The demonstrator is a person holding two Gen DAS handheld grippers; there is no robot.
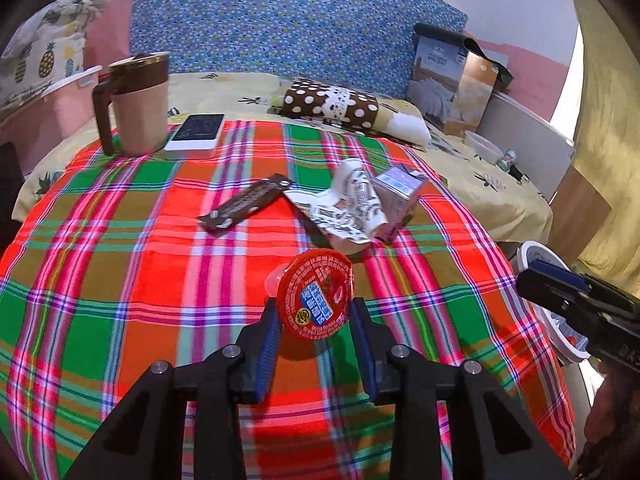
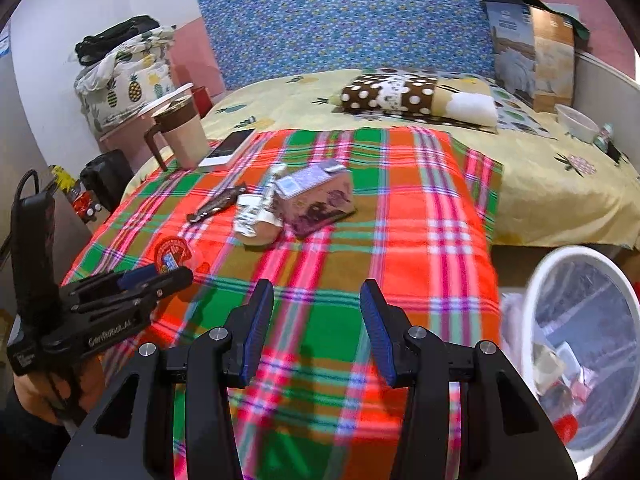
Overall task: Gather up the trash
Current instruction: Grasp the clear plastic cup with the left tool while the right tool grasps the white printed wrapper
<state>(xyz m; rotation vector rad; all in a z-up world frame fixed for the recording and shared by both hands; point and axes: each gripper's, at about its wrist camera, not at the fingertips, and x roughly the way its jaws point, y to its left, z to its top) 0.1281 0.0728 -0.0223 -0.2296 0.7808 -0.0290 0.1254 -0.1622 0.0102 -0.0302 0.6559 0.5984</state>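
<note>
The left gripper (image 1: 314, 332) had a red jelly cup (image 1: 316, 294) between its blue-padded fingers (image 1: 267, 344), lid tilted up toward the camera. The pads sat close on either side of the cup, and it looked pinched and raised clear of the plaid blanket (image 1: 120, 280), though whether both pads were truly touching was hard to say from that angle. In the right wrist view the same cup (image 2: 172, 256) showed just past the left gripper's tip, near the blanket's left edge.

So the step in hand read as the pick-up of the jelly cup, with the carry not yet done. The white trash bin (image 2: 540, 280) stood off the blanket's right side, lined with a clear bag and already holding a few scraps. The next move would call for swinging the cup right across the blanket to that rim, keeping the squeeze steady, since a round, slick cup could pop out, and letting go only once above the opening.

The right gripper (image 2: 316, 332) hung over the blanket's near end with its fingers spread wide, holding nothing.

Farther up the blanket from the cup lay more trash: a dark snack wrapper (image 1: 244, 204), a crumpled printed paper (image 1: 348, 204) and, touching it, a purple carton (image 1: 400, 196). A lidded mug (image 1: 136, 100) and a phone (image 1: 196, 130) sat at the blanket's far left corner, not trash by the look of them.
</note>
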